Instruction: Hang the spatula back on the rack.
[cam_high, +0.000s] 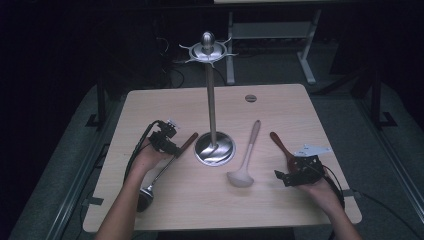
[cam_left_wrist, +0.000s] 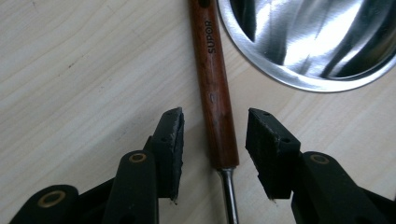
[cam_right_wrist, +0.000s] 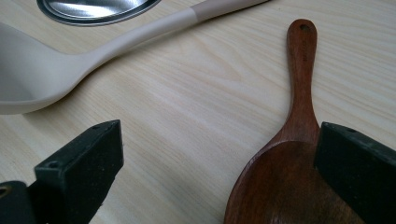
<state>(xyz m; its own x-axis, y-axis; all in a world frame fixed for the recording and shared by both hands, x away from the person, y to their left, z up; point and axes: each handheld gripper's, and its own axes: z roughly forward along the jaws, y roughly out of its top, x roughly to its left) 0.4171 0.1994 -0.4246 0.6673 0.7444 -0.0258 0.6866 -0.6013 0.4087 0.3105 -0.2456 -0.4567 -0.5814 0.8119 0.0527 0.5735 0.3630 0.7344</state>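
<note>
Likely step in hand: a grasp on the steel ladle's wooden handle (cam_left_wrist: 215, 88), the red-brown one stamped SUPOR, lying flat on the pale wooden table (cam_left_wrist: 70, 70). Left gripper (cam_left_wrist: 215, 128) with jaws apart, one pad on each side of the handle, neither pressing on it; nothing held. Handle centred in the gap, its lower end, where the steel shaft begins, level with the pad tips; its upper end just beside the rim of the utensil stand's polished base (cam_left_wrist: 317, 42). To grip well: lower squarely so both pads meet wood rather than the thin shaft, close a little higher up the handle for a fuller bite, keep the jaws across the handle and not skewed, and lift without knocking the stand's base. From the high view, ladle slanting from near the base down towards the table's near left edge, bowl (cam_high: 145, 194) beside the left forearm. Right gripper (cam_right_wrist: 219, 140) also spread, empty, hovering over the blade of the wooden rice paddle (cam_right_wrist: 300, 93), with the beige silicone ladle (cam_right_wrist: 116, 44) lying nearby, apart from it.
</note>
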